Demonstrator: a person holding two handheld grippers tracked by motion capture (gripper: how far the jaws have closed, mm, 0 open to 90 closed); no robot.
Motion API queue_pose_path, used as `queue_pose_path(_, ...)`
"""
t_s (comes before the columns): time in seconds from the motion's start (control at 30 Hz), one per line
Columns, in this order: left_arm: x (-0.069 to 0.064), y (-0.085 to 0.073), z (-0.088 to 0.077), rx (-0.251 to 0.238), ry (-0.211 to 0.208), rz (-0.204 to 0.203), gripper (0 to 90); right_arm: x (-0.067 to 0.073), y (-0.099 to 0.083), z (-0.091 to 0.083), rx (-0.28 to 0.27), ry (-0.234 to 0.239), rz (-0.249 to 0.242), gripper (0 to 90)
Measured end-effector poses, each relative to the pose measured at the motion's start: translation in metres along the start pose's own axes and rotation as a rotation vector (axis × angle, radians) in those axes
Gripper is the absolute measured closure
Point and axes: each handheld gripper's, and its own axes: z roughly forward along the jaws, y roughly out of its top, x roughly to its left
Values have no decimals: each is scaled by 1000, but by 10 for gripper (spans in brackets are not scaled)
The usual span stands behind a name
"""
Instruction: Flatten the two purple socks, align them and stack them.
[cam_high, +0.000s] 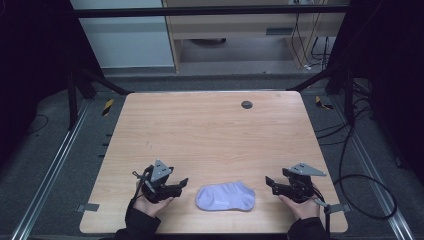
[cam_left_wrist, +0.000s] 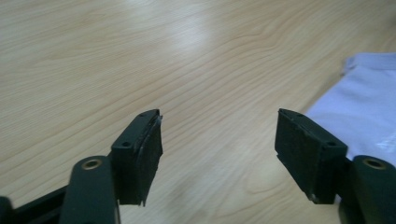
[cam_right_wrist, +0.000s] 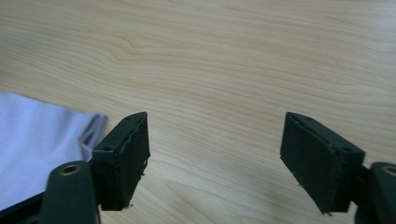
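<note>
The left gripper (cam_high: 176, 186) stood with its jaws spread wide and nothing between them; in the left gripper view only bare wood lay between the two black pads (cam_left_wrist: 144, 161). The right gripper (cam_high: 272, 184) was just as wide, and equally empty between its pads (cam_right_wrist: 128, 158).

Between the two tools, on the near part of the table (cam_high: 210, 130), lay a pale lilac sock (cam_high: 225, 196), flat and folded over on itself, with its long side running left to right. The left gripper sat just left of it and the right gripper just right of it, each near the fabric but apart from it. The sock's edge showed at the right of the left gripper view (cam_left_wrist: 364, 102) and at the left of the right gripper view (cam_right_wrist: 37, 135).

The sock looked light, soft and limp, so it would likely sag and unfold if lifted from one point. A pinch at each end, low against the wood, seemed the surest hold, since thin knit can slip from a shallow bite.

Both hands (cam_high: 150, 205) came in from the near edge, dark sleeves at the wrists, with the grippers held low and roughly level, tips angled inward toward the sock.
</note>
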Motion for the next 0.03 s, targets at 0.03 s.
queue_pose_path(0.03,4,-1,0,1,12,-6,287,-3,-1,0,2,-8,3,199)
